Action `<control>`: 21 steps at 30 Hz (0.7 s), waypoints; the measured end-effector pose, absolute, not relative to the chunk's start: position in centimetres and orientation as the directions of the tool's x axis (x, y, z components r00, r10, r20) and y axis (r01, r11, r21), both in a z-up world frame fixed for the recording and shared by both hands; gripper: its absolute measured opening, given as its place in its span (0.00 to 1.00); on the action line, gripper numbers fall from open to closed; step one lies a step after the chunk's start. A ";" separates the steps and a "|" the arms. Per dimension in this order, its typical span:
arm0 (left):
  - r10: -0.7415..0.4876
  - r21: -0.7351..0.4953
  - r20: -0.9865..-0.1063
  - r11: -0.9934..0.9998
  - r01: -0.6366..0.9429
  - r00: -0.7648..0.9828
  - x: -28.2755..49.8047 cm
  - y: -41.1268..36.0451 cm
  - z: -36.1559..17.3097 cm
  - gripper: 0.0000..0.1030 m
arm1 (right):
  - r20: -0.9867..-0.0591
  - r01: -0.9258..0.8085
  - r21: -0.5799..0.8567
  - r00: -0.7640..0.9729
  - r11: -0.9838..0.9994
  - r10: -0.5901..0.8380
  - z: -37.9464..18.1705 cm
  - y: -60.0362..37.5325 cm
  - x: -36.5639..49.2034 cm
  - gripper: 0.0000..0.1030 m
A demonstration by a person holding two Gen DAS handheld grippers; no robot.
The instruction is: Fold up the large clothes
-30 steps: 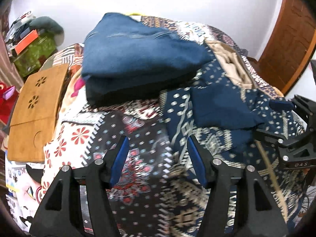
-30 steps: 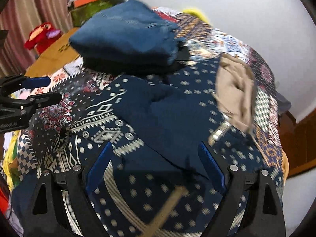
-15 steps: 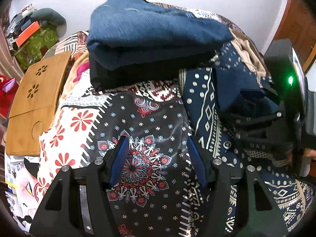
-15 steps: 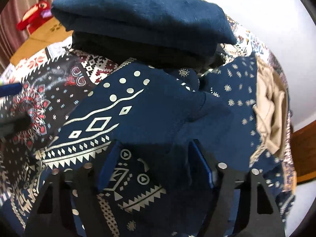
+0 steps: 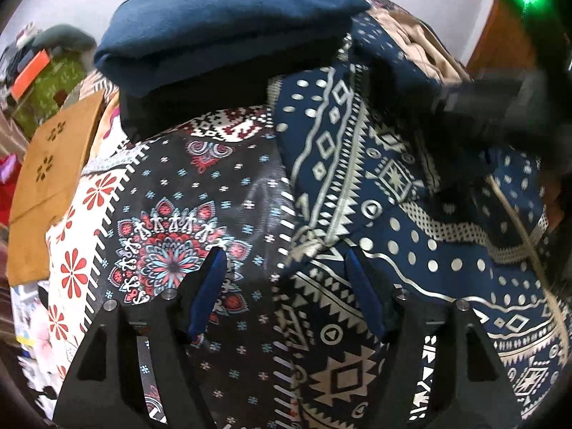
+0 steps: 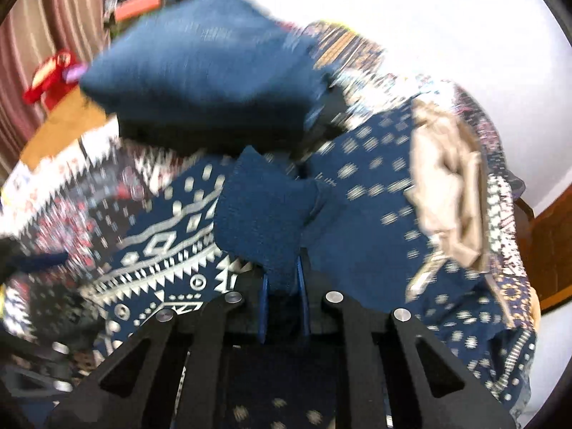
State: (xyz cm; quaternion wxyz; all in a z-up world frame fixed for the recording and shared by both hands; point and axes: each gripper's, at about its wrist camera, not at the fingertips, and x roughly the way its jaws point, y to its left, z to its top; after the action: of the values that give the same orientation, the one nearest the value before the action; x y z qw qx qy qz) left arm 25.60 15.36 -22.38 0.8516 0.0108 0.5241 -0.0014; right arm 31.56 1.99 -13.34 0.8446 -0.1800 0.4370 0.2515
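Observation:
A large navy garment [image 5: 357, 164] with silver geometric print lies spread on the bed. Its left corner reaches between the fingers of my left gripper [image 5: 286, 279]. Those jaws are opening and hover just over the cloth, their blue pads clear of it. In the right wrist view the garment [image 6: 357, 250] shows a plain navy fold [image 6: 264, 214] rising from my right gripper [image 6: 282, 282]. The right jaws are closing, with their pads pinching that fold. The right gripper's dark body [image 5: 493, 96] looks blurred at the left wrist view's right edge.
A stack of folded clothes [image 5: 228, 35], blue over black, sits behind the garment. A beige garment [image 6: 447, 193] lies crumpled at the right. The patterned bedspread [image 5: 171, 243] shows to the left, and a wooden lap table [image 5: 50, 178] beyond it. A wooden door [image 6: 550, 250] stands at the far right.
Both grippers dropped closer to the bed. The right jaws went from wide open to pinched on the navy cloth. The left jaws widened a little over the garment's corner.

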 end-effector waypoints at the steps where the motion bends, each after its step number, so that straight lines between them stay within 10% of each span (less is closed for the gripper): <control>1: 0.023 0.036 -0.891 0.999 0.021 0.454 25.7 14.9 -22.4 0.66 | -0.810 -0.569 -0.070 0.512 0.820 0.286 -11.7 0.9 31.5 0.12; 21: 0.168 0.062 -0.851 0.973 -0.223 0.498 27.8 16.6 -21.6 0.74 | -0.686 -0.294 0.075 0.678 0.953 0.263 -2.4 -14.0 30.7 0.12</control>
State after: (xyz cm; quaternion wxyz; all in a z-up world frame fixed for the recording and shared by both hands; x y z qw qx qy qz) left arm 27.77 16.61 -21.56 0.8650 -0.0280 0.4882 0.1129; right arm 30.70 -13.99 -2.41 0.9158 -0.0205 0.3713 0.1520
